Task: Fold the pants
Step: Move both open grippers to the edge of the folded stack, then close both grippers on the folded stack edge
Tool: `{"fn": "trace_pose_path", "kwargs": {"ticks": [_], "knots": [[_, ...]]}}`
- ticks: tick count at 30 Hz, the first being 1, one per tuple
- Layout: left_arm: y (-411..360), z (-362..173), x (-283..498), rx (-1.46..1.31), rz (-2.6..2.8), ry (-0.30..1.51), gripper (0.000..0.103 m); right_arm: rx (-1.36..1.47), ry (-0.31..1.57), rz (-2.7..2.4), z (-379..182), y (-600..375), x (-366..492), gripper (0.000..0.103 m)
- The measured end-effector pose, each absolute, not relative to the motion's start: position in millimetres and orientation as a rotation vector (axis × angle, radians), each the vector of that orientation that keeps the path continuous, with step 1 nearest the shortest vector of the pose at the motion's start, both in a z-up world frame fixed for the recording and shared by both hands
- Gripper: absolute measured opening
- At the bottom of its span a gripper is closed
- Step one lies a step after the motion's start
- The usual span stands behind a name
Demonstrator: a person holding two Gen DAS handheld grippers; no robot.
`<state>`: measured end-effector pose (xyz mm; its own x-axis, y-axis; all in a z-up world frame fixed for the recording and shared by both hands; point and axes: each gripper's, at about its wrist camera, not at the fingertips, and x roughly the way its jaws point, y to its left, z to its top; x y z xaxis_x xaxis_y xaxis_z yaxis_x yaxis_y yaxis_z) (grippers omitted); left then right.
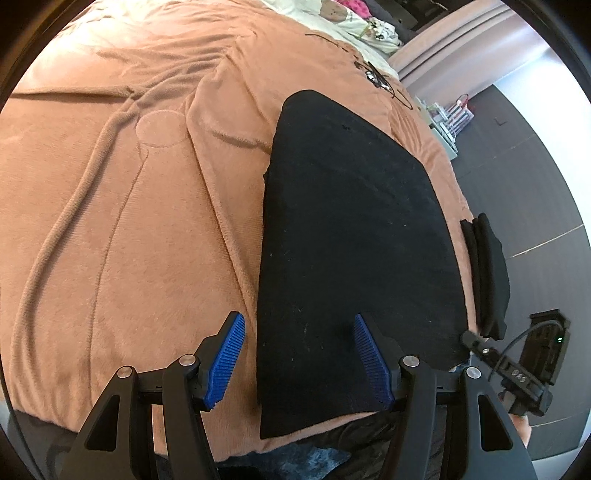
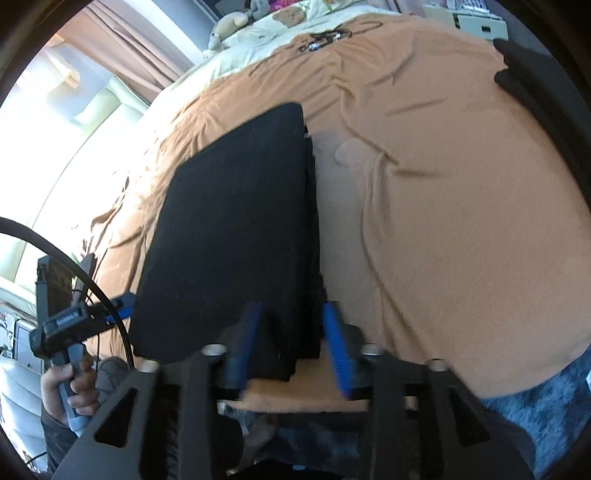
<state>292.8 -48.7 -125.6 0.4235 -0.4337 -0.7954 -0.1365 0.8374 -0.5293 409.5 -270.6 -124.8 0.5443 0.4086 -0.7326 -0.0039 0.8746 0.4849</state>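
Observation:
Black pants (image 1: 351, 229), folded into a long flat panel, lie on an orange blanket (image 1: 129, 221) that covers a bed. My left gripper (image 1: 299, 354) hovers open over the near end of the pants, and the pants' left edge runs between its blue pads. In the right wrist view the same pants (image 2: 236, 229) stretch away from me. My right gripper (image 2: 293, 336) straddles their layered right edge at the near end. Its blurred blue pads stand apart from the cloth, so it is open. A hand (image 2: 70, 384) holds the left gripper (image 2: 122, 306) at the pants' left side.
A second folded black garment (image 1: 487, 273) hangs at the bed's right edge. Glasses or a cable (image 1: 376, 77) lie on the far blanket, near bear-print bedding (image 2: 288, 18). Dark floor (image 1: 535, 177) runs past the bed. A blue rug (image 2: 546, 398) lies below the near edge.

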Motion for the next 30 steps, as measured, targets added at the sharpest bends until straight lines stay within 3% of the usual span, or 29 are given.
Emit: {"fn": "trace_pose_path", "kwargs": {"ticks": [1,2,15,20,23,25,30], "knots": [[-48.4,-127.5,294.6,-0.579,-0.200,1.138,0.063,0.472,0.964,0.256,-123.4,-273.0,412.1,0.055],[-48.5,-129.6,296.5,-0.581,-0.202,1.143,0.063,0.478,0.961,0.258,-123.8,-274.4,413.6,0.056],[-47.0,-151.1,299.6,-0.699,-0.273,1.242,0.063,0.493,1.074,0.379,-165.2,-262.2,456.1,0.056],[-49.8,-154.7,298.4,-0.716,-0.305,1.272,0.057,0.526,1.070,0.415,-166.8,-262.6,458.2,0.040],[-51.6,-144.8,300.2,-0.687,-0.292,1.285,0.044,0.541,1.047,0.441,-159.1,-262.3,456.3,0.030],[-48.5,-137.0,301.1,-0.676,-0.297,1.286,0.035,0.557,1.038,0.456,-155.2,-262.0,455.4,0.026],[-43.3,-116.9,301.7,-0.628,-0.320,1.289,0.027,0.560,1.032,0.484,-149.7,-252.2,451.0,0.023]]}}
